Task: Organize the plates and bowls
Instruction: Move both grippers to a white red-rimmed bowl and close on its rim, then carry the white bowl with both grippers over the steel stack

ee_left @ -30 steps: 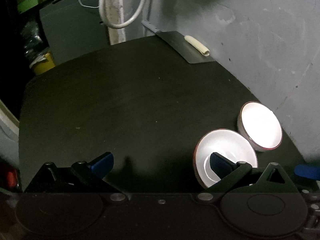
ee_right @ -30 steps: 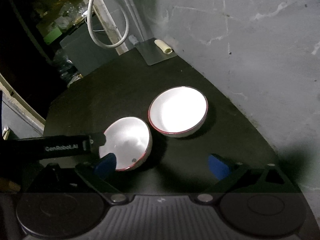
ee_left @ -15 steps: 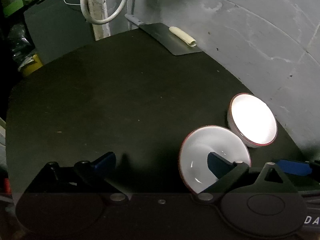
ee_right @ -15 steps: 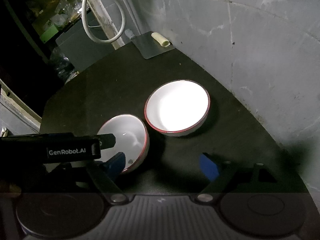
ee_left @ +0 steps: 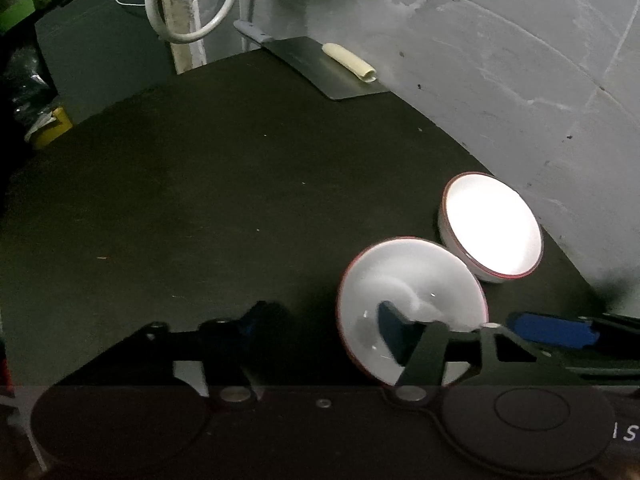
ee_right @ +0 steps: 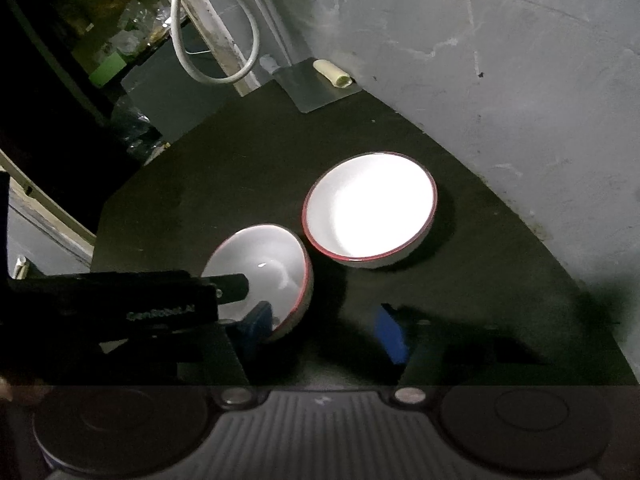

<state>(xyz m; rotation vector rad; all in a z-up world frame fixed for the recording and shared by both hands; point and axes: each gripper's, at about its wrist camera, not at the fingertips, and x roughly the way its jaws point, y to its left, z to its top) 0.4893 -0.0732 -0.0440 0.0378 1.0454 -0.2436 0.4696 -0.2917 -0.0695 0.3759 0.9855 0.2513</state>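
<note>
Two white bowls with red rims sit on a dark round table (ee_left: pixel 200 200). The nearer bowl (ee_left: pixel 408 280) (ee_right: pixel 272 264) is tilted. The farther bowl (ee_left: pixel 492 224) (ee_right: pixel 372 208) stands upright by the wall, its rim touching or nearly touching the nearer one. My left gripper (ee_left: pixel 324 320) is open; its right finger is inside the nearer bowl, its left finger well left of it. My right gripper (ee_right: pixel 324 332) is open; its left finger is at the nearer bowl's near rim, where the left gripper's body (ee_right: pixel 120 308) also reaches in.
A grey concrete wall (ee_left: pixel 500 80) curves along the table's right side. A metal cleaver (ee_left: pixel 320 68) with a pale roll (ee_left: pixel 350 62) on it lies at the table's far edge. A white cable loop (ee_left: pixel 192 8) hangs behind. Clutter is at far left.
The nearer bowl has tipped up more and shifted toward the farther bowl. Both grippers have moved in closer; my right gripper's left finger now reaches the bowl's near rim.
</note>
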